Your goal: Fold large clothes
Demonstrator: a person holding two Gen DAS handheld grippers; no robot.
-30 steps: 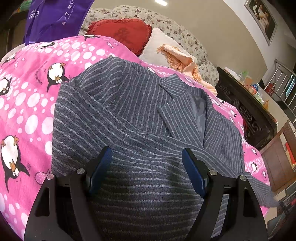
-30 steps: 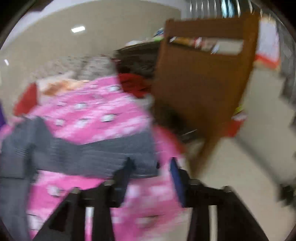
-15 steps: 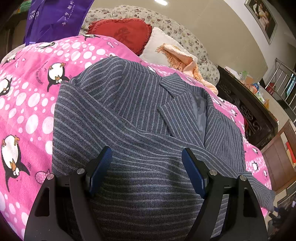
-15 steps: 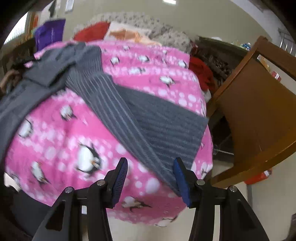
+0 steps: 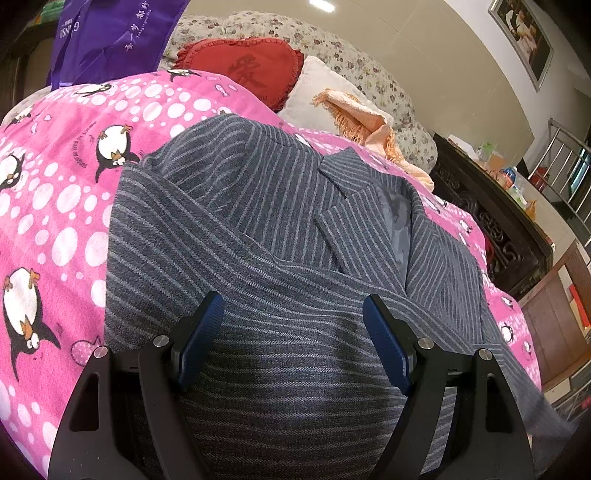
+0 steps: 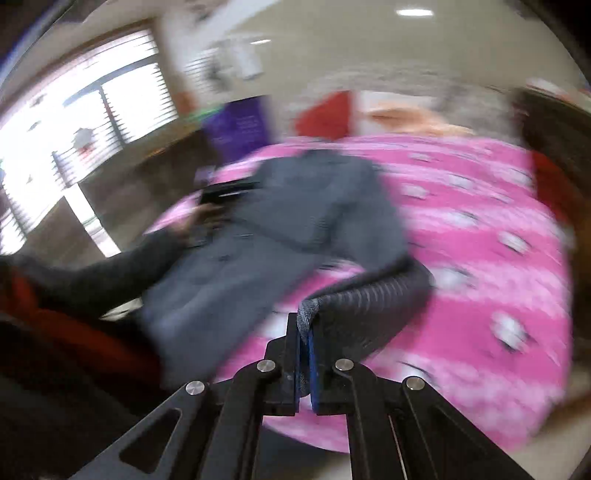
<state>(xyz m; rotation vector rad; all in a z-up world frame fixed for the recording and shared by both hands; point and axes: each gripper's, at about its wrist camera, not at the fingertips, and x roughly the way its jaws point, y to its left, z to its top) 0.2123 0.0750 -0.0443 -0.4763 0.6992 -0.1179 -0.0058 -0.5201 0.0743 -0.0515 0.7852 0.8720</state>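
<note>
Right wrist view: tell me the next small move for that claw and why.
Probably carry the pinched sleeve end across onto the striped grey jacket. The right claw is shut on that cloth, lifted off the pink penguin blanket. The other sleeve already lies folded over the jacket's front, and the left claw is open over it, so this sleeve looks like the matching fold.

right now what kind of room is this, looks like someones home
Most likely a bedroom in a home. A bed with a pink penguin blanket holds the grey striped jacket, cushions such as the red heart pillow sit at its head, and a framed photo hangs on the wall.
</note>
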